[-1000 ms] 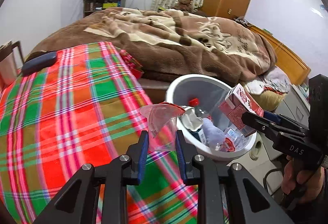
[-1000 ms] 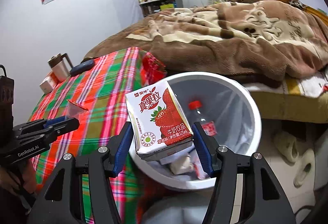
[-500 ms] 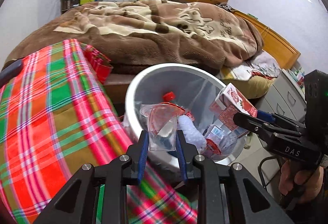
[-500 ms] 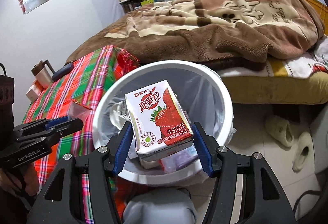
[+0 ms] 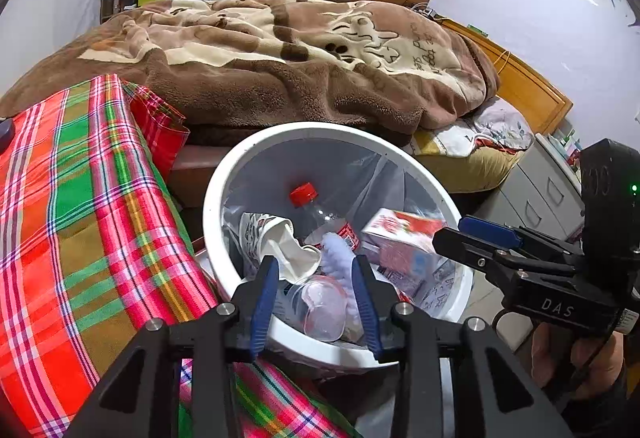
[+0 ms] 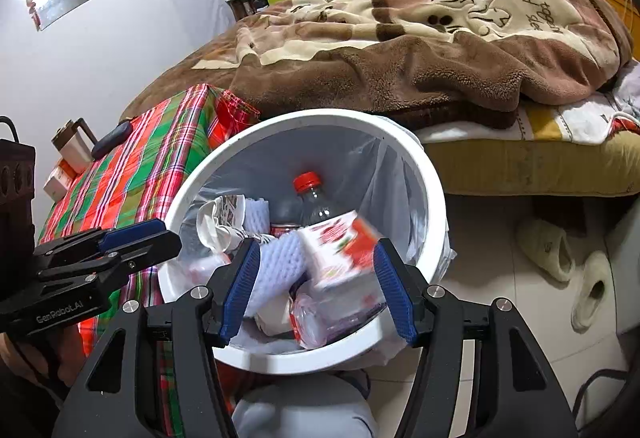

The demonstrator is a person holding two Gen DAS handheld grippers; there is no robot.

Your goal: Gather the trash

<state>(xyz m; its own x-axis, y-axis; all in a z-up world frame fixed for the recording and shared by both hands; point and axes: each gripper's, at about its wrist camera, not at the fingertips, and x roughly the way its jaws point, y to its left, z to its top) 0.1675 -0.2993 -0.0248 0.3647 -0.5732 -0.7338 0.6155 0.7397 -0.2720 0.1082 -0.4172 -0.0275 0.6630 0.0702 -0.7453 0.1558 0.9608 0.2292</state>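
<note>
While both grippers hang over the white bin (image 5: 224, 177), we note: left gripper (image 5: 316, 298) jaws opening, clear plastic cup (image 5: 320, 308) loose between them, already down among the trash. Right gripper (image 6: 316, 286) wide apart, pads off the strawberry milk carton (image 6: 340, 250), which looks blurred, prob. mid-drop inside the bin. Risks: carton could bounce off the red-capped bottle (image 6: 310, 197) and tip over the rim; liner may snag on a finger; grippers sit near each other, could knock.
</note>
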